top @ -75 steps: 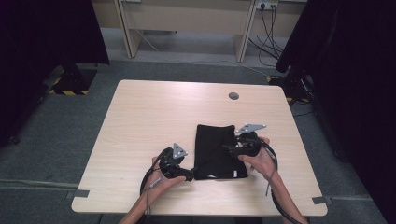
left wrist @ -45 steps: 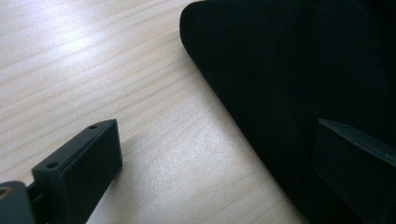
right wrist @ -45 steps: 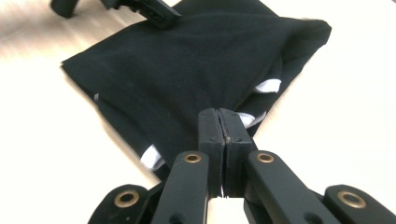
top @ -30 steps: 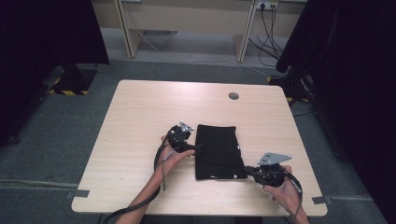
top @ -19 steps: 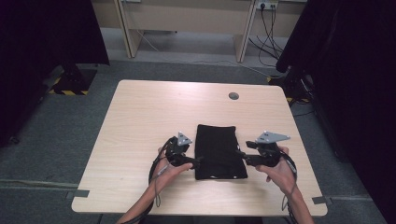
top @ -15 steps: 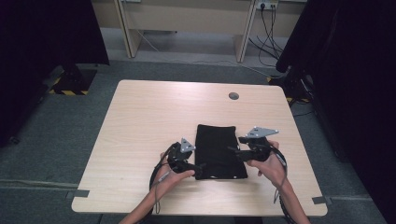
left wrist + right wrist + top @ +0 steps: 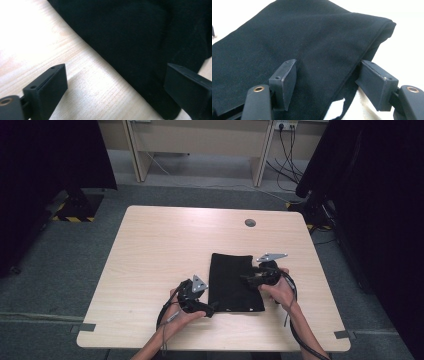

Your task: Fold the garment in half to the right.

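Note:
A folded black cloth [image 7: 232, 282] lies flat on the wooden table [image 7: 170, 245], its long sides running away from me. My left gripper [image 7: 212, 310] sits at the cloth's near left corner, open. In the left gripper view its jaws stand wide over the cloth [image 7: 140, 37] edge and bare wood, the gripper [image 7: 115, 85] touching nothing. My right gripper [image 7: 246, 279] reaches in from the cloth's right edge. Its jaws have just been opening. In the right gripper view the cloth [image 7: 307, 37] has its folded edge between the jaws of the gripper [image 7: 327, 77], pads apart from it.
A round cable hole [image 7: 250, 223] sits in the tabletop at the back. Bare wood spreads left of and beyond the cloth. Table legs and cables [image 7: 285, 150] stand on the grey floor behind, with dark curtains at both sides.
The right gripper moved from the cloth's near right corner up along its right edge and opened. The left gripper slid from the far left side down to the near left corner.

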`<control>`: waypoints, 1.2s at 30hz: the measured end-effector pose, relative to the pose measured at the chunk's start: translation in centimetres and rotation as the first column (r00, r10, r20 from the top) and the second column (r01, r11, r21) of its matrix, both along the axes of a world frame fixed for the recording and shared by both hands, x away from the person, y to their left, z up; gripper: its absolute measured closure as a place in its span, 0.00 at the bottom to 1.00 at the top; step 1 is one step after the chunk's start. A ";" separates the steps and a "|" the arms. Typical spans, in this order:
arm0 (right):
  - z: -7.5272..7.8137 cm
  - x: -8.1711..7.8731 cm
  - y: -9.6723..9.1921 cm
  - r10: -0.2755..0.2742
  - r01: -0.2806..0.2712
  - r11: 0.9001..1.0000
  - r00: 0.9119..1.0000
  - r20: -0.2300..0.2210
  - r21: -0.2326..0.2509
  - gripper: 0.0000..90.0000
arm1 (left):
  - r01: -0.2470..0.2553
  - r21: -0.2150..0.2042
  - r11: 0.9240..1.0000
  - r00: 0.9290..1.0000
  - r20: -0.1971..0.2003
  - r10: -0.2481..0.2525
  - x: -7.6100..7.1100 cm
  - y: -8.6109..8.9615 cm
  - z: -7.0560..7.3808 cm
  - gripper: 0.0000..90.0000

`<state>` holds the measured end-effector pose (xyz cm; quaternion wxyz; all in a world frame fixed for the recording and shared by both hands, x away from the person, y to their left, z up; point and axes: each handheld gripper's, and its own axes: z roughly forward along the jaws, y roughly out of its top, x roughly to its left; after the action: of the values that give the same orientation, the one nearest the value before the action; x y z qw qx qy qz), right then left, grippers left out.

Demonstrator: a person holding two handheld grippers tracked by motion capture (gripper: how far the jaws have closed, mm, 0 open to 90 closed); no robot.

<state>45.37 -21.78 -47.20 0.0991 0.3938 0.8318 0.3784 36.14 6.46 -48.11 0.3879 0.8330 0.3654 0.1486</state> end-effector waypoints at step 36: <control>0.2 -4.1 2.3 0.146 -0.134 0.983 0.985 0.091 -0.129 0.30 | -0.037 0.002 0.999 0.999 -0.001 0.037 -1.3 7.0 -0.3 0.03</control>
<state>41.27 -19.51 -47.04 0.1379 0.3079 0.8730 0.3522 34.85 13.49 -48.36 0.3841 0.8265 0.3809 0.1557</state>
